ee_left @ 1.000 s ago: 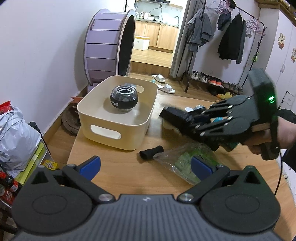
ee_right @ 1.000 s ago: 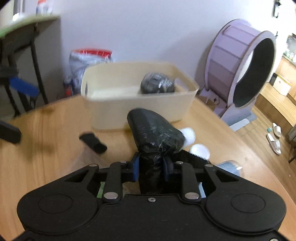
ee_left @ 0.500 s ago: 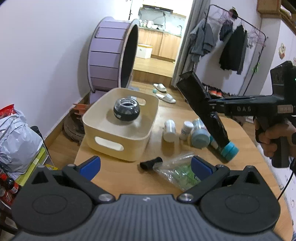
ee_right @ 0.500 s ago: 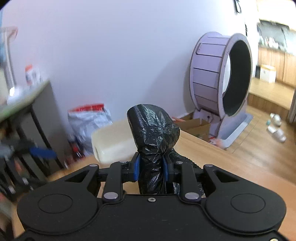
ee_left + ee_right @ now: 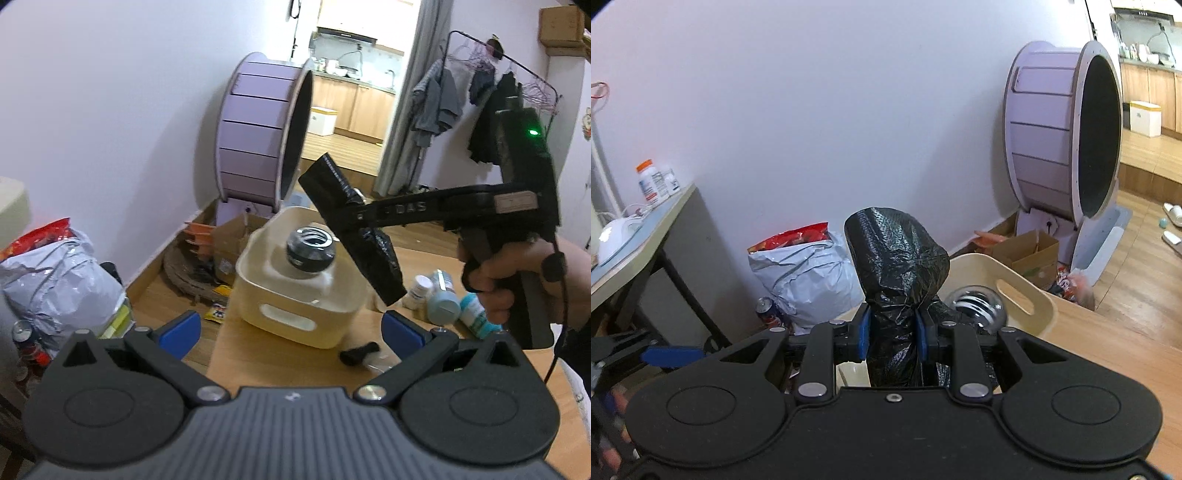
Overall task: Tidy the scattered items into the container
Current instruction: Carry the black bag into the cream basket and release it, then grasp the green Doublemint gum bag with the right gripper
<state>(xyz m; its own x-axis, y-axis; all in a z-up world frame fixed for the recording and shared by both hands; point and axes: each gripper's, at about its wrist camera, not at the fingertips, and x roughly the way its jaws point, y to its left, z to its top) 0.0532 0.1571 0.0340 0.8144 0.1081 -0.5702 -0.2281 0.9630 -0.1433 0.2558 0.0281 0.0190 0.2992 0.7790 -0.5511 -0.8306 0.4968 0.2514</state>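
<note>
My right gripper (image 5: pixel 893 334) is shut on a roll of black plastic bags (image 5: pixel 897 266) and holds it in the air over the cream bin (image 5: pixel 1027 291). In the left wrist view the roll (image 5: pixel 351 225) hangs above the bin (image 5: pixel 295 306), which holds a black and chrome ball (image 5: pixel 311 246). My left gripper (image 5: pixel 291 328) is open and empty, held back from the bin. On the table lie a small black cylinder (image 5: pixel 359 353), a clear bag (image 5: pixel 380 365) and several bottles (image 5: pixel 443 295).
A purple wheel (image 5: pixel 262 136) stands on the floor behind the bin. A grey sack (image 5: pixel 59 280) and a cardboard box (image 5: pixel 232 240) lie left of the wooden table (image 5: pixel 258 358). A side desk (image 5: pixel 639 236) is at far left.
My right gripper has lifted the black roll from the table and carried it left, over the bin. My left gripper has drawn back and tilted up a little.
</note>
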